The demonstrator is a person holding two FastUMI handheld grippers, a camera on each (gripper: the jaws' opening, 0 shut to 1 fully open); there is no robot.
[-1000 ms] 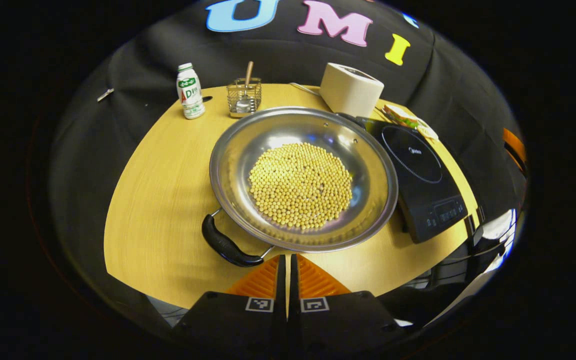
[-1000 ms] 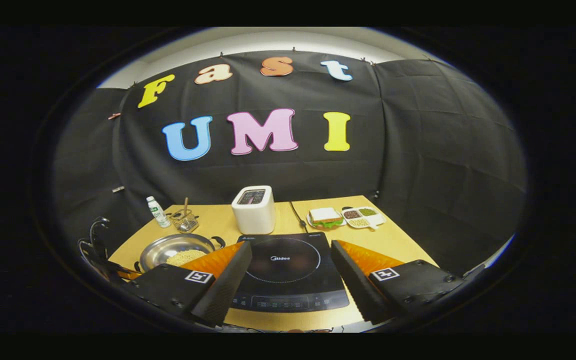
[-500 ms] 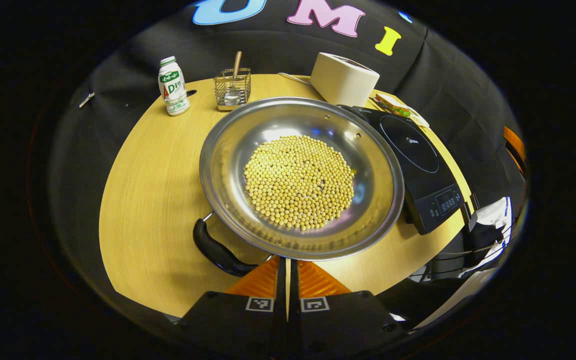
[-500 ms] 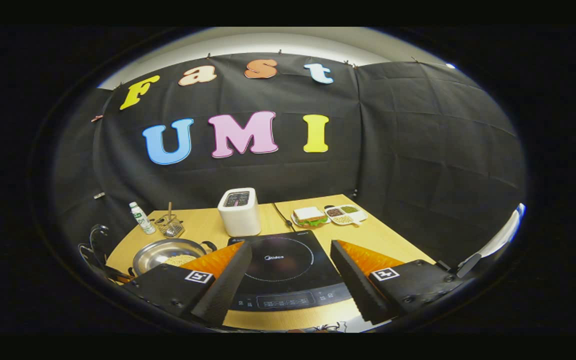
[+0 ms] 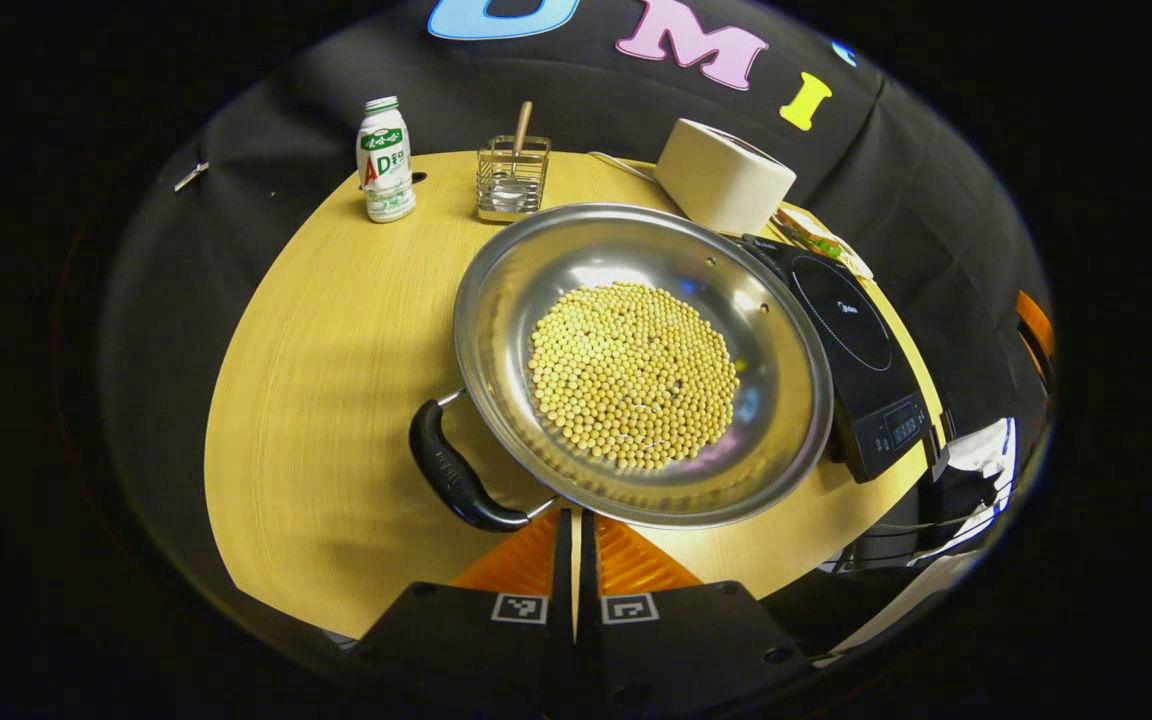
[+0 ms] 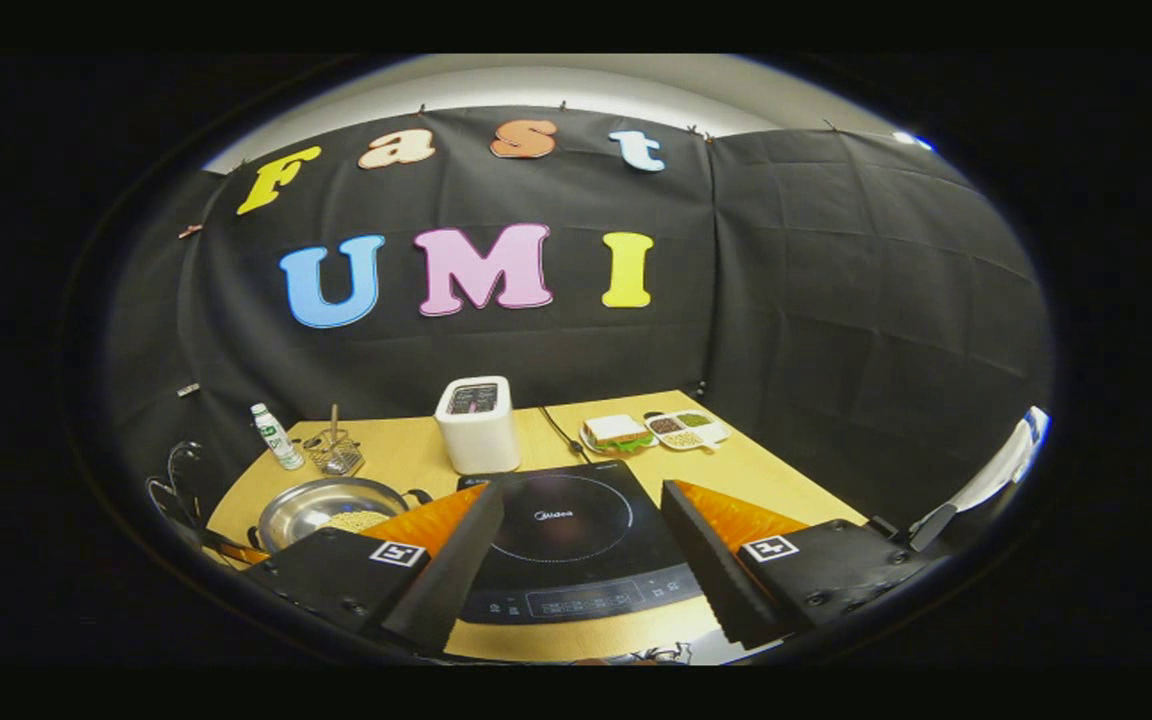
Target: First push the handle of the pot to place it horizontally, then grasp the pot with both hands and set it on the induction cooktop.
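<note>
Sitting on the wooden table (image 5: pixel 316 400), one steel pot (image 5: pixel 496 300) of soybeans (image 5: pixel 633 372) lies just beside one induction cooktop (image 6: pixel 566 530) (its near black handle (image 5: pixel 451 482) points left). The left gripper (image 5: pixel 576 530) is pressed closed by the rim; the right gripper (image 6: pixel 581 560) gapes wide above the cooktop.

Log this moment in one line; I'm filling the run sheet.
stage: pushing handle | left gripper: shut, by pot rim near black handle | right gripper: open, above induction cooktop | pot: on table, beans inside
</note>
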